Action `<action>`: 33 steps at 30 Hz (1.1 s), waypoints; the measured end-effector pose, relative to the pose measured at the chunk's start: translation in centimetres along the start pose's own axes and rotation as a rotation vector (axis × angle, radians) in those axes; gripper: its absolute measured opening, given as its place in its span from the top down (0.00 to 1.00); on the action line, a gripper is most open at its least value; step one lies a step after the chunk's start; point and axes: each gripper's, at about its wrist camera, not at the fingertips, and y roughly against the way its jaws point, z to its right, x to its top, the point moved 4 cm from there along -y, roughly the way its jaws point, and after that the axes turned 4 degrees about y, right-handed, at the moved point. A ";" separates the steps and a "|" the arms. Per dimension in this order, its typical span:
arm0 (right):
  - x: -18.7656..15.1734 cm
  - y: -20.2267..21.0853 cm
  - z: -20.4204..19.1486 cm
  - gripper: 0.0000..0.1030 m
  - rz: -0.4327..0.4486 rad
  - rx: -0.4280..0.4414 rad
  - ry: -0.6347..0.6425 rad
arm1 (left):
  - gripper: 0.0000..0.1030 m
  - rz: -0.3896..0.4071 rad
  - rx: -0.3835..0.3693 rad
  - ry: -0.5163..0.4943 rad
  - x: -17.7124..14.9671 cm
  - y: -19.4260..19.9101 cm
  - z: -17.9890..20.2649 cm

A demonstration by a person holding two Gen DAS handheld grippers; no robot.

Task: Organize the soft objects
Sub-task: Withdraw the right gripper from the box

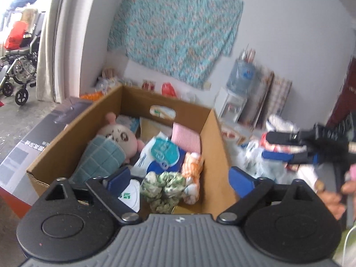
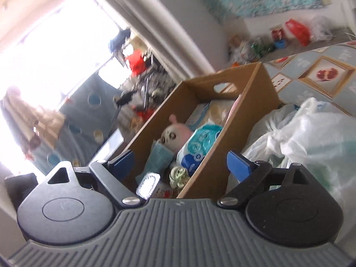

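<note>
Both your grippers, left [image 1: 180,178] and right [image 2: 180,164], are wide open and empty, so pinch the light, squishy scrunchie [image 1: 163,189] in the box [image 1: 219,155] by its puffy middle.

Each claw [image 1: 180,178] has blue fingers, black linkages, ribbed grey housing.

Left claw [image 1: 180,178] spread wide over cardboard box [image 1: 213,146]; plush toy [image 1: 118,135], green scrunchie [image 1: 164,187], tissue pack [image 1: 162,153] inside.
</note>
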 end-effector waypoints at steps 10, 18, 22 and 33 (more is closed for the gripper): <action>-4.4 3.7 -2.2 0.01 0.171 -0.153 -0.026 | 0.00 0.027 0.074 0.001 -1.4 0.8 2.6; -7.9 7.8 -4.1 0.01 0.249 -0.399 0.040 | 0.00 -0.026 0.118 -0.016 -3.8 1.0 5.2; -9.1 9.0 -5.3 0.01 0.278 -0.510 0.103 | 0.00 -0.026 0.137 -0.061 -4.7 1.4 6.4; -10.0 10.2 -6.8 0.01 0.290 -0.779 0.207 | 0.00 -0.014 0.168 -0.114 -5.3 2.2 7.1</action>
